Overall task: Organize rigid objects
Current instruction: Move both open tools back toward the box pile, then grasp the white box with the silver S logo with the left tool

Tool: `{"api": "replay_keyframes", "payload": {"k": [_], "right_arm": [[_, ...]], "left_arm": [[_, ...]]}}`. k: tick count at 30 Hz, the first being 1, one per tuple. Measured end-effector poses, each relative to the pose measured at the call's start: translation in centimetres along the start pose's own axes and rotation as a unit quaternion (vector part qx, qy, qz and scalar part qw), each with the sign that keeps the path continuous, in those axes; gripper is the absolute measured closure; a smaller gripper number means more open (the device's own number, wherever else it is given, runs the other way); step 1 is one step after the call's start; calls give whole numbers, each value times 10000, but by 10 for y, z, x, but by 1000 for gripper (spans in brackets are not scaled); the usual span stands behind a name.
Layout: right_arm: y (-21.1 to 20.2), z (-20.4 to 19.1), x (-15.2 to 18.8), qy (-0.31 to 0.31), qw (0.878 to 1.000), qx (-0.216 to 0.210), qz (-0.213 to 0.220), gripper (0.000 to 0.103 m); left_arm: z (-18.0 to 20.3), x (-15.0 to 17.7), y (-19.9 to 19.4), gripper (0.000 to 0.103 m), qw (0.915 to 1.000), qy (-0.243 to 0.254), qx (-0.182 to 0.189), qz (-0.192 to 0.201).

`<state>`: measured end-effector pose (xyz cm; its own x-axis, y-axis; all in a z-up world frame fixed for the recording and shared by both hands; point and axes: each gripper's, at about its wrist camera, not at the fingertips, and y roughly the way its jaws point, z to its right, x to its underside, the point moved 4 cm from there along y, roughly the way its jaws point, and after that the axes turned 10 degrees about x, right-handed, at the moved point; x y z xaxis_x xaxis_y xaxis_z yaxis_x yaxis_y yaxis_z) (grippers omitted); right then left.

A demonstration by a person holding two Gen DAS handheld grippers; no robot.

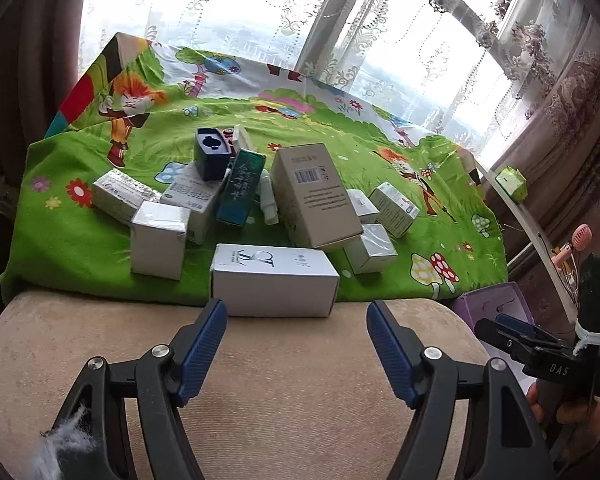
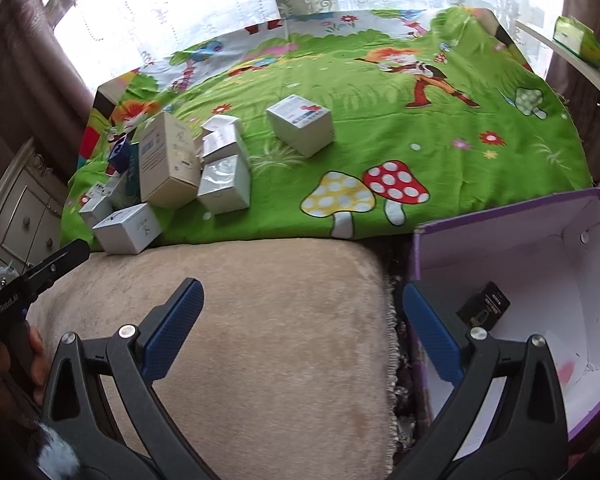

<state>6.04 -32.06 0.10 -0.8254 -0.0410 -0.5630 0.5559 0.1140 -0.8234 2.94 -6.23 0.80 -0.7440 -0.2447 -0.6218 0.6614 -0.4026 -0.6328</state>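
From the left wrist view, a lace-curtained window is seen behind a surface draped in a bright green cartoon cloth printed with mushrooms, flowers and orange-haired figures. In front of it lies a beige, plush cushion with a short, napped texture. On the cloth a cluster of rigid cardboard boxes is piled: a long white box at the cloth's near edge, printed with large thin letters that cannot be read surely; a tall kraft-brown box bearing a barcode, leaning on its neighbours; a dark teal box with pale script; and a navy moulded case standing open-ended on top. Small glossy white cubes are set around them. The left gripper is held above the cushion, its ribbed blue pads spread apart with nothing between the jaws. At the right edge the other gripper is seen from the side, marked "DAS", with fingers wrapped around its handle.

From the right wrist view, the same cloth and cushion are shown, with the boxes grouped at the left and one white cube with a blue-and-red label standing apart. A purple-walled, white-lined carton sits just right of the cushion, and a small black box lies inside it. The right gripper is held with its jaws released and empty, one pad over the cushion, the other over the carton's rim.
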Motion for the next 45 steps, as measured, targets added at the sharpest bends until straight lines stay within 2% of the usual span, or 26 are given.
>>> {"api": "replay_keyframes", "payload": {"k": [5, 11, 13, 17, 22, 33, 39, 45], "right_arm": [[6, -8, 3, -113, 9999, 65, -88, 2], [9, -11, 5, -183, 9996, 128, -154, 2], [10, -13, 5, -201, 9995, 138, -180, 2], [11, -15, 6, -239, 9994, 144, -200, 2], [14, -16, 6, -231, 9993, 133, -247, 2], [18, -16, 8, -205, 9993, 121, -304, 2], [18, -18, 9, -267, 9991, 192, -278, 2], [14, -29, -1, -452, 9986, 238, -117, 2]], "left_arm": [[-9, 2, 0, 30, 9998, -186, 73, -31], [-6, -1, 9, 29, 9996, -159, 60, -206], [-6, -3, 15, 28, 9995, -138, 16, -289], [-8, -11, 26, 17, 9989, -58, -208, -416], [-8, -14, 45, 15, 9965, 50, -387, -735], [-13, -21, 68, 12, 9927, 139, -610, -1034], [-12, -19, 67, 17, 9933, 218, -568, -978], [-8, -9, 42, 17, 9977, 182, -260, -591]]}}
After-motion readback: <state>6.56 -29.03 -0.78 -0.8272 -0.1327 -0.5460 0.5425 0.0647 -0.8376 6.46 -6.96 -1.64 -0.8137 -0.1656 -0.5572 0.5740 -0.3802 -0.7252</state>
